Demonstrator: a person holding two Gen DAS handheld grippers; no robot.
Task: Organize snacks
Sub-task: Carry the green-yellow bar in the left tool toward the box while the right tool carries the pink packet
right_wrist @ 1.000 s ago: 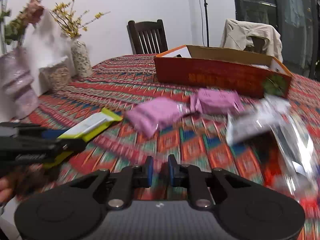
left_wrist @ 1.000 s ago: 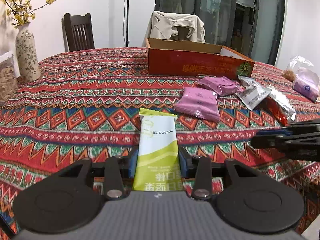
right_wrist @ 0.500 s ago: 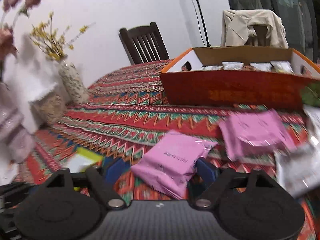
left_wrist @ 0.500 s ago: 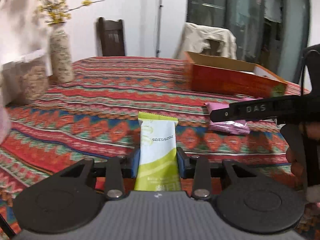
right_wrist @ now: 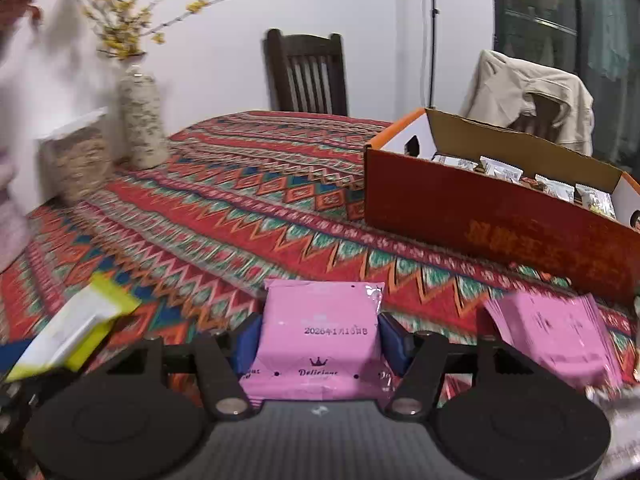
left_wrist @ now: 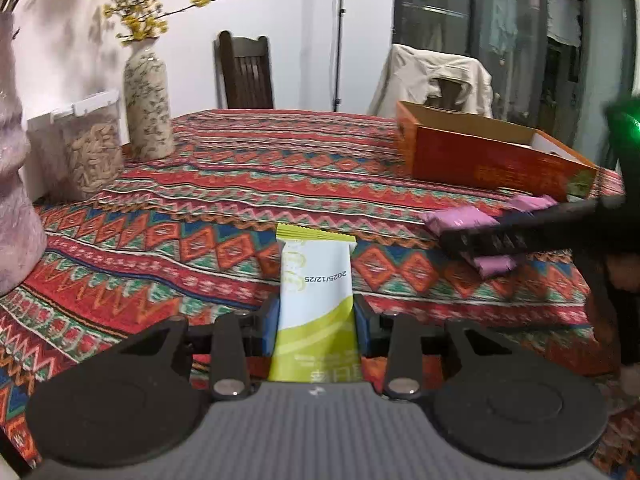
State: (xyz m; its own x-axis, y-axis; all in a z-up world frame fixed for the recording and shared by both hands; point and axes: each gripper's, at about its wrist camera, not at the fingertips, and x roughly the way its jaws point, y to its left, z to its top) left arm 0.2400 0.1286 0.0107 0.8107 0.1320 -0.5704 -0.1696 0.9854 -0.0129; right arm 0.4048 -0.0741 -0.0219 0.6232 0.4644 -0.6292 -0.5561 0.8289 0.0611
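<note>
My left gripper [left_wrist: 316, 314] is shut on a green and white snack packet [left_wrist: 316, 272], held off the patterned tablecloth [left_wrist: 240, 184] with its end pointing away. My right gripper [right_wrist: 320, 340] is closing on a pink snack packet [right_wrist: 320, 320] that lies on the cloth, and its blue pads [right_wrist: 248, 340] touch the packet's two sides. A second pink packet [right_wrist: 548, 336] lies just to the right. Behind it stands an open orange box [right_wrist: 500, 232] with several wrapped snacks inside. The right wrist view also shows the green packet [right_wrist: 76, 328] at lower left.
A speckled vase [left_wrist: 148, 100] with yellow flowers and a clear lidded container [left_wrist: 92, 144] stand at the table's left edge, near a pale pink vase [left_wrist: 12, 180]. A dark wooden chair [left_wrist: 244, 72] and a chair draped with a beige jacket [left_wrist: 436, 76] stand behind the table.
My right gripper opened from shut, moved left over the first pink packet and closed in around it. My left gripper swung left with the green packet still in it.
</note>
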